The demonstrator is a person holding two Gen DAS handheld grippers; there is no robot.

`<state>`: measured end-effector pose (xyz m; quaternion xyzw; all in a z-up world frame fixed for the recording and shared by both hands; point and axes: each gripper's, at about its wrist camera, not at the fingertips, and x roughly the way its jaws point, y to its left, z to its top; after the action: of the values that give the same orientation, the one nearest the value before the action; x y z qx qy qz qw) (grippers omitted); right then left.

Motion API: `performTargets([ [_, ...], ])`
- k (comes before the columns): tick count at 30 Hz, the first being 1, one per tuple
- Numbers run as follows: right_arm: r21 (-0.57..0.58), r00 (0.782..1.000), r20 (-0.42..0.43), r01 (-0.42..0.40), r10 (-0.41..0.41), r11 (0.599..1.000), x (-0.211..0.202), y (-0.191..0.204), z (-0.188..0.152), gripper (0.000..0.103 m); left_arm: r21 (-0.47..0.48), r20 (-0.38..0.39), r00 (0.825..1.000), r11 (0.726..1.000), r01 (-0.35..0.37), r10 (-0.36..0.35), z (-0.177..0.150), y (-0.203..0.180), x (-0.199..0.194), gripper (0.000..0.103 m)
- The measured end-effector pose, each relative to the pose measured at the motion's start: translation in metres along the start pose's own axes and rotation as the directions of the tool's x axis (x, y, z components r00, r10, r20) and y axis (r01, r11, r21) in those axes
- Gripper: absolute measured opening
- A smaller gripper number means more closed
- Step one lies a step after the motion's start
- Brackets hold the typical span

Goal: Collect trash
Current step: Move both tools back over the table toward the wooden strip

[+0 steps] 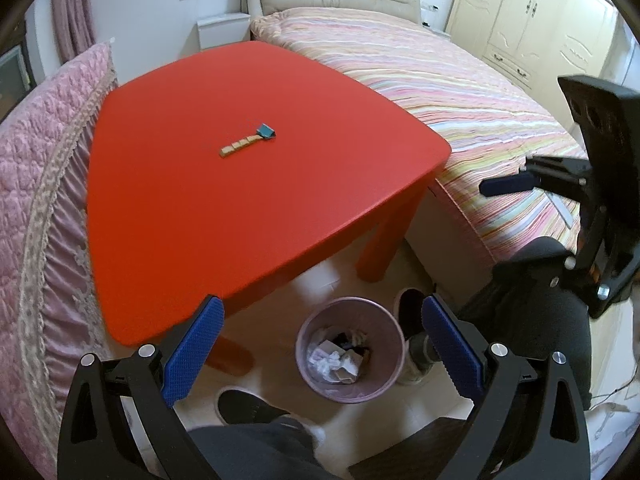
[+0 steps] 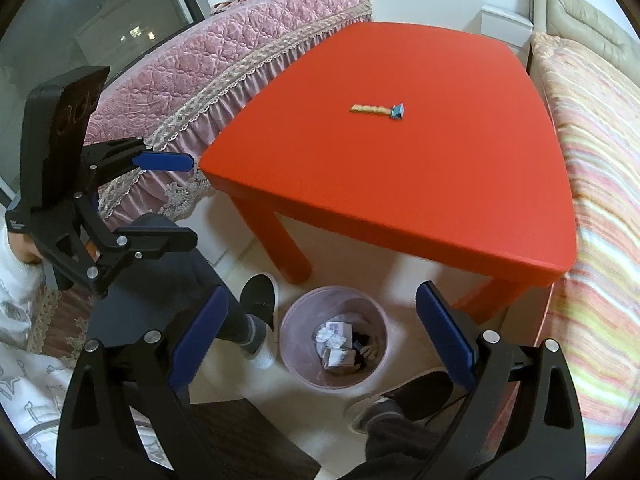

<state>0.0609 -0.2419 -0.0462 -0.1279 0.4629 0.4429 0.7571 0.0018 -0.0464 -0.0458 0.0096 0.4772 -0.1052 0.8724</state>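
A pink waste bin (image 1: 304, 344) stands on the floor by the red table (image 1: 248, 208); it holds crumpled paper and wrappers (image 1: 336, 362). It also shows in the right wrist view (image 2: 292, 340). A small tan stick with a blue end (image 1: 249, 141) lies on the tabletop, also in the right wrist view (image 2: 378, 110). My left gripper (image 1: 320, 344) is open and empty above the bin. My right gripper (image 2: 322, 340) is open and empty above the bin too. Each gripper shows from the side in the other's view: the right one (image 1: 508, 184), the left one (image 2: 176, 200).
A bed with a striped cover (image 1: 440, 92) runs along the table's right side. A pink quilted sofa cover (image 1: 44, 184) lies to its left. The person's legs and shoes (image 1: 248, 406) stand around the bin. A dark stool (image 2: 244, 440) is near the front.
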Motion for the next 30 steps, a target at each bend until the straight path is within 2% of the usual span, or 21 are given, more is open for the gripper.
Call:
performTargets([
  [10,-0.139,1.000,-0.014,-0.016,0.015,0.990,0.006,-0.031,0.054,0.094,0.100,0.005,1.000,0.995,0.006,-0.007,0.040,0.031,0.009,0.095],
  [15,-0.256,0.999,-0.035,-0.035,0.027,0.966,0.019,-0.041,0.085,0.094,0.160,-0.007,1.000,0.987,0.017,-0.016,0.064,0.046,0.022,0.095],
  [19,-0.353,0.999,-0.038,-0.042,0.030,0.935,0.033,-0.047,0.108,0.094,0.218,-0.017,0.999,0.975,0.049,-0.046,0.083,0.057,0.036,0.095],
  [24,-0.489,0.997,-0.052,-0.076,0.058,0.869,0.059,-0.055,0.132,0.094,0.299,-0.047,0.997,0.951,0.075,-0.064,0.100,0.070,0.057,0.095],
  [30,-0.581,0.990,-0.116,-0.130,0.077,0.804,0.099,-0.069,0.151,0.094,0.407,-0.087,0.989,0.902,0.147,-0.122,0.114,0.083,0.085,0.095],
])
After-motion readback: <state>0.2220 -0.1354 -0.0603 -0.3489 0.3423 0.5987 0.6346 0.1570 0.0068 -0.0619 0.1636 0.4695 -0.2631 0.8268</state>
